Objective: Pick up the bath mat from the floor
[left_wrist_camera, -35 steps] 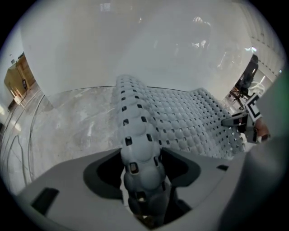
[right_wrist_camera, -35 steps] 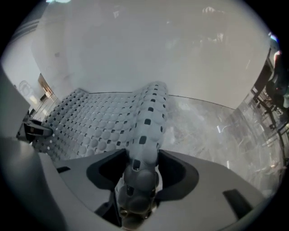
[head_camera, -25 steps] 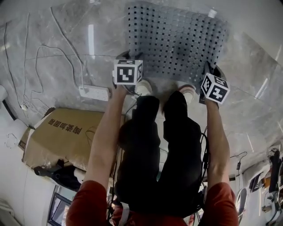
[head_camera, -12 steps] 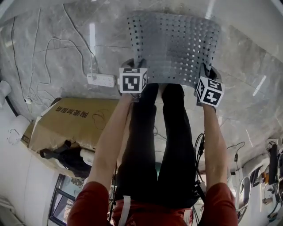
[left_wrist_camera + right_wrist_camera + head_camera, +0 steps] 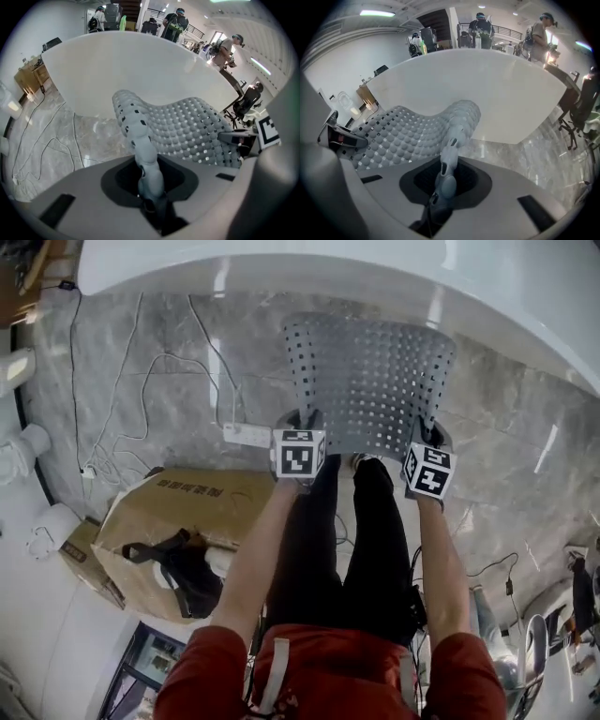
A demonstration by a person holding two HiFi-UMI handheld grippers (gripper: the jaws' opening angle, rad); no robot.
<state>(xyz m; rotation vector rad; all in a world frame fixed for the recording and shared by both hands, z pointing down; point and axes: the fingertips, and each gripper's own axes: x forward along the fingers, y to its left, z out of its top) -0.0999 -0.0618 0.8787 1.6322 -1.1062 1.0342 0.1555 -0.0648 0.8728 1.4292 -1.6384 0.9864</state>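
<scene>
Progress looks good: the bath mat (image 5: pixel 370 381) hangs between my two tongs, its near edge well above the floor (image 5: pixel 159 381). The left gripper (image 5: pixel 149 202) has just been closing and pinches the mat's left corner. The right gripper (image 5: pixel 437 206) has just been tightening and pinches the right corner. I can't tell whether the far edge is clear, so I judge the lift almost done.

Both arms (image 5: pixel 253 559) stretch down in front of the body, roughly parallel. The left gripper (image 5: pixel 301 420) clamps the near left corner of the mat (image 5: pixel 370 381); the right gripper (image 5: pixel 429 432) clamps its near right corner. Both point steeply down. Each pair of jaws has just been closing, with the mat's edge pinched between them.
</scene>
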